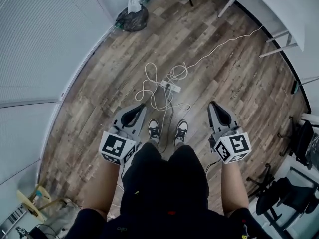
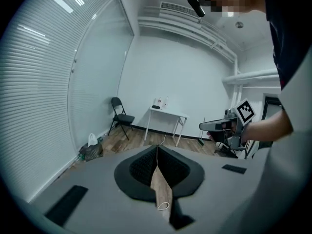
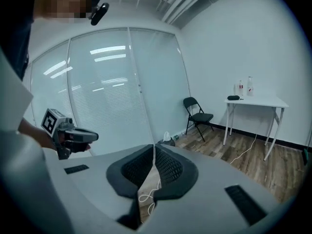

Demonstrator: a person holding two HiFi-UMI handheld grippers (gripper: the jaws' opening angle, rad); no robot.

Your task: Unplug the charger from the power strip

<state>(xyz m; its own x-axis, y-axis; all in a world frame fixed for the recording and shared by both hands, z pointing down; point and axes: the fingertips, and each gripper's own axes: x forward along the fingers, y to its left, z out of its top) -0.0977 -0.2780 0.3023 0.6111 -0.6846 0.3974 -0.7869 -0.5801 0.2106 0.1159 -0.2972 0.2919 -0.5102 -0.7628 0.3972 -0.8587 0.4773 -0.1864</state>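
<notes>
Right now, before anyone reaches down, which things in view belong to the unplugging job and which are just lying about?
Job: power strip; white cables at it (charger too small to pick out); left gripper, right gripper, both shut and empty.
Lying about: black bag; white table; folding chair.

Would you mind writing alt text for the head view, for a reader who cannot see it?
Seen from above, a person stands on a wood floor holding a left gripper and a right gripper, both shut and empty, out in front. Just beyond their shoes lies a white power strip amid looping white cables.
</notes>
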